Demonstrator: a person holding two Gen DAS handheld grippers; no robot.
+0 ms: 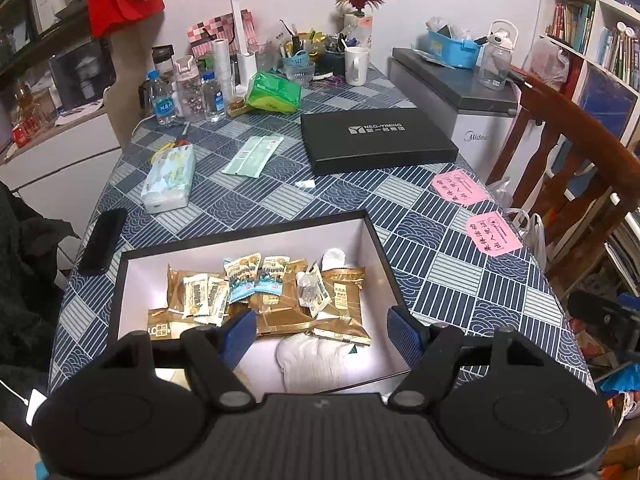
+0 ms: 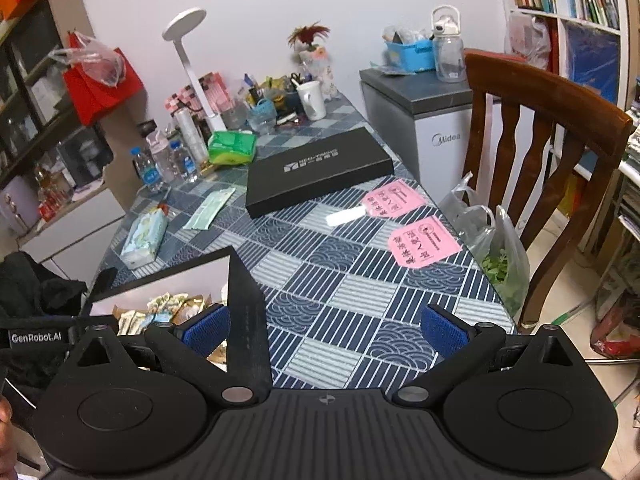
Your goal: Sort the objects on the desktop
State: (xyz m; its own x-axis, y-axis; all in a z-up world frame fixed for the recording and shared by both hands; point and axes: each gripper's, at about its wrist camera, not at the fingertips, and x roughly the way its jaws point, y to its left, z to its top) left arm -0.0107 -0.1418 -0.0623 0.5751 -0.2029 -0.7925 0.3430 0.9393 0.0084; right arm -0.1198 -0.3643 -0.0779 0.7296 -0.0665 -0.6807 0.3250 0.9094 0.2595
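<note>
Two tongs of mine hang over the desk [image 1: 460, 276], both spread wide and holding nothing. My left tongs [image 1: 322, 330] sit above the open box [image 1: 376, 240], and only that view looks down on the snack packets [image 1: 256, 280] and white glove [image 1: 312, 360] inside. My right tongs [image 2: 325, 330] straddle the box's right wall; only there do the bag of greens [image 2: 502, 268] by the chair [image 2: 560, 120] show. Lid [image 1: 376, 140] lies well beyond.
</note>
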